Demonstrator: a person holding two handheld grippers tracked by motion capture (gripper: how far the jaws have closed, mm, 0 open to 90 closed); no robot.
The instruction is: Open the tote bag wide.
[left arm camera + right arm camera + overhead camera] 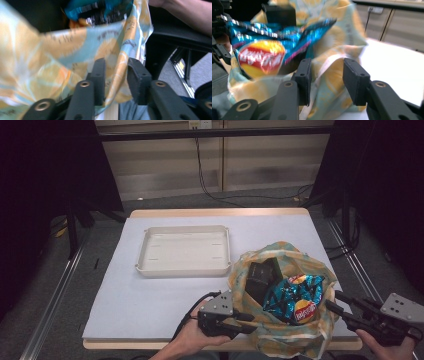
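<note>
A soft bag (pixel 287 340) printed in orange and pale teal stands open at the table's front right. Inside it lie a blue crisp packet (pixel 295 297) with a red and yellow logo and a black box (pixel 262 276). My left gripper (pixel 244 320) is at the bag's left rim, and its jaws stand apart with the fabric edge (pixel 117 75) running between them. My right gripper (pixel 334 304) is at the bag's right rim, jaws also apart around a fold of the bag (pixel 329 72). The crisp packet (pixel 262 52) and black box (pixel 278 13) lie just beyond.
A cream rectangular tray (pixel 182 270) with nothing in it sits mid-table, left of and behind the bag. A pale mat (pixel 140 305) covers the tabletop. The table's front edge (pixel 150 344) runs right by both hands. Dark stands and cables surround the table.
</note>
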